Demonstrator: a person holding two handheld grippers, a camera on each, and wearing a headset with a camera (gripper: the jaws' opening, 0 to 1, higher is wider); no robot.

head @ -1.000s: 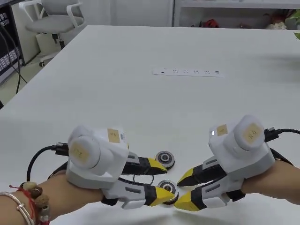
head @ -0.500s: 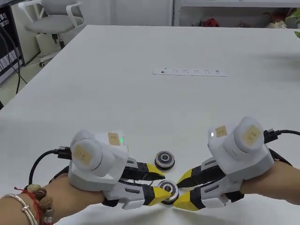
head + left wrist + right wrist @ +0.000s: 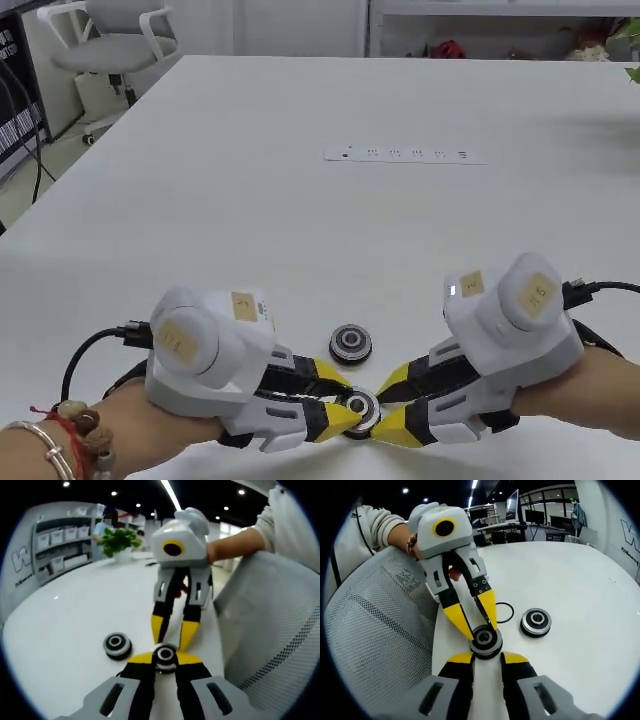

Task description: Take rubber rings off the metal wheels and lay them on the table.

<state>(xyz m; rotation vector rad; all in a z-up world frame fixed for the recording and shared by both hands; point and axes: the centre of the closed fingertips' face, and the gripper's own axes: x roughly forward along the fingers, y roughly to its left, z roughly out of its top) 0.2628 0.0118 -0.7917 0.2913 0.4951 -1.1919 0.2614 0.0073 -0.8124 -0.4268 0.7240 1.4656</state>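
A small metal wheel (image 3: pixel 358 407) with a dark rubber ring on its rim sits between both grippers near the table's front edge. My left gripper (image 3: pixel 340 400) comes in from the left and its yellow tips press on the wheel (image 3: pixel 165 656). From the right, my right gripper (image 3: pixel 385 402) closes on the same wheel (image 3: pixel 485 641). A second wheel (image 3: pixel 351 342) lies flat on the table just behind. One loose black rubber ring (image 3: pixel 502 612) lies on the table beside the left gripper (image 3: pixel 479 622).
A white power strip (image 3: pixel 405 154) lies across the middle of the white table (image 3: pixel 300 220). An office chair (image 3: pixel 120 45) stands off the far left corner. A mesh chair back (image 3: pixel 270 630) is close behind the hands.
The left gripper's jaws have narrowed from wide open onto the wheel. The right gripper has stayed at the wheel. The second wheel has not moved.
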